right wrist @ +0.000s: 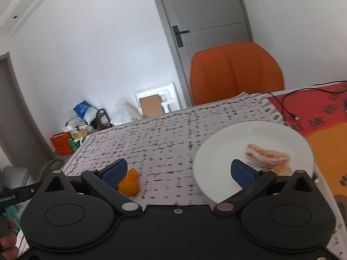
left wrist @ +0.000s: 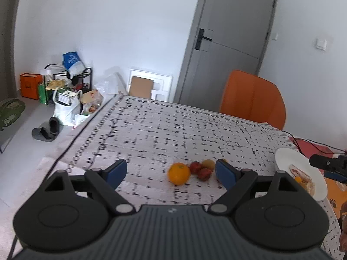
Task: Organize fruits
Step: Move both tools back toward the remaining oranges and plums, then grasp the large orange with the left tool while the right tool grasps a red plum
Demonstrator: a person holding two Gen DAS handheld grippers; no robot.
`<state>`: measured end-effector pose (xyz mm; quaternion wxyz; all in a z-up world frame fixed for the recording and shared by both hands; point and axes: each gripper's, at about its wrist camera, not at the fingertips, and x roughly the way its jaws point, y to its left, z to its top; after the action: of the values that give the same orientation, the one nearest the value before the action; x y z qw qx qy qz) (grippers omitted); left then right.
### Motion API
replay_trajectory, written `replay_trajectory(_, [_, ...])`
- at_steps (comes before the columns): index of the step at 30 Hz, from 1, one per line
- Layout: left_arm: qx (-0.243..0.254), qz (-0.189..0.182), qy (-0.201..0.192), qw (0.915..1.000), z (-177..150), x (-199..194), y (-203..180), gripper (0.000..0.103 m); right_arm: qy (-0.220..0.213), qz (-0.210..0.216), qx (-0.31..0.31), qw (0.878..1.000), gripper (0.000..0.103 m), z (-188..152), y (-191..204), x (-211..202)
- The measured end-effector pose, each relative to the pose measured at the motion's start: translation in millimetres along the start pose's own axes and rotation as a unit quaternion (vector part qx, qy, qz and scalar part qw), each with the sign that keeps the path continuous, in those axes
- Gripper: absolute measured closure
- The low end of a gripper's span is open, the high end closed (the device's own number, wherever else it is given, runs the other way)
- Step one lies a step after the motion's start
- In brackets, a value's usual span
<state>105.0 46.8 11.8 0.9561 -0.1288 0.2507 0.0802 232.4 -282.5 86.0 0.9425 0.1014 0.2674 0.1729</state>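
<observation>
Jaws are standing wide and empty on both grippers — left gripper point(left wrist: 171, 171) facing the orange point(left wrist: 179, 173), right gripper point(right wrist: 177, 171) hanging beside the plate point(right wrist: 219, 151) on the desk point(left wrist: 173, 130).

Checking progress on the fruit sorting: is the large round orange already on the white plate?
No, the large round orange sits on the patterned tablecloth, apart from the white plate.

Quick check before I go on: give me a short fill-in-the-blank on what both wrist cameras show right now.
1. The orange lies on the tablecloth, not on the ____.
2. Both the left gripper and the right gripper hold ____.
3. The chair behind the table is ____ in colour.
4. The door is ____.

Missing words: plate; nothing; orange; closed
</observation>
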Motion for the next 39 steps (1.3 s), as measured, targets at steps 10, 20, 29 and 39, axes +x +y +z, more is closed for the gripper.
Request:
replay_trajectory(10, [-0.016,0.016,-0.01,0.9997,1.9,-5.9,21.9,0.016,0.013,0.028,-0.011,0.999,0.0,-2.2,21.0,13.2])
replay_trajectory(20, [-0.022,0.018,-0.003,0.9996,-5.0,7.6,30.5,0.016,0.038,0.07,-0.054,0.995,0.001,-10.6,48.7,30.2])
replay_trajectory(29, [-0.03,0.01,0.015,0.9994,-10.2,32.1,36.1,0.019,0.077,0.1,-0.079,0.989,0.027,-19.0,67.4,63.1])
replay_trajectory(39, [-0.033,-0.016,0.039,0.9985,-10.9,61.0,29.0,0.032,0.11,0.126,-0.093,0.981,0.054,-18.5,77.6,90.4])
